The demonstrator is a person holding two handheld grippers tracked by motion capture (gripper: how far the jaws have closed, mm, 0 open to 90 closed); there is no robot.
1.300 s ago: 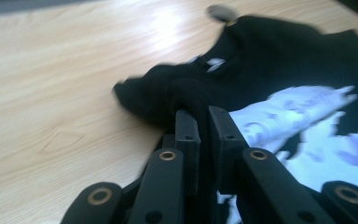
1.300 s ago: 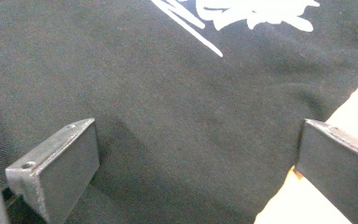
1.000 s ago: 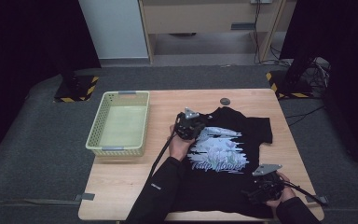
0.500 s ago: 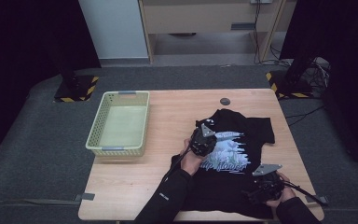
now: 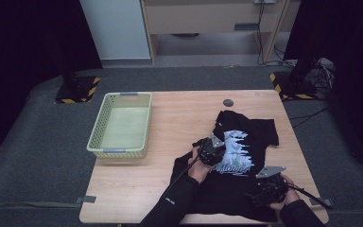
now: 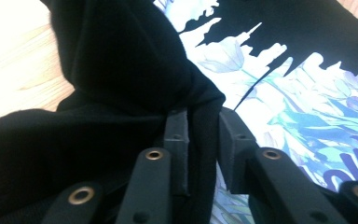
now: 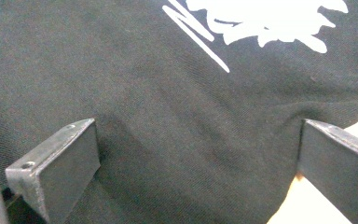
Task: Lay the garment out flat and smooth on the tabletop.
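My left gripper (image 5: 211, 150) sits low over the black T-shirt (image 5: 246, 142), right at the left edge of its pale blue print (image 5: 234, 151), with a fold of the black cloth between its jaws. In the left gripper view the jaws (image 6: 200, 140) stand a narrow gap apart with that ridge of fabric (image 6: 135, 70) running up between them; they have just been opening, and I cannot tell for sure whether the pads press the cloth or only flank it, though the fold looks loosely caught rather than pinched hard. The fold is heaped up in front of the jaws, draped over onto the printed chest. The shirt itself lies on the right half of the wooden table (image 5: 137, 189), print side up, its top toward the far edge near a small dark disc (image 5: 228, 102) and its hem toward me. My right gripper (image 5: 264, 194) rests down at the near right corner of the shirt, and in the right gripper view its jaws (image 7: 196, 154) are spread wide, planted on flat black cloth with nothing gripped, bare table showing just past the right-hand jaw. A pale green basket (image 5: 97, 137) stands on the table's left side, well apart from the shirt.
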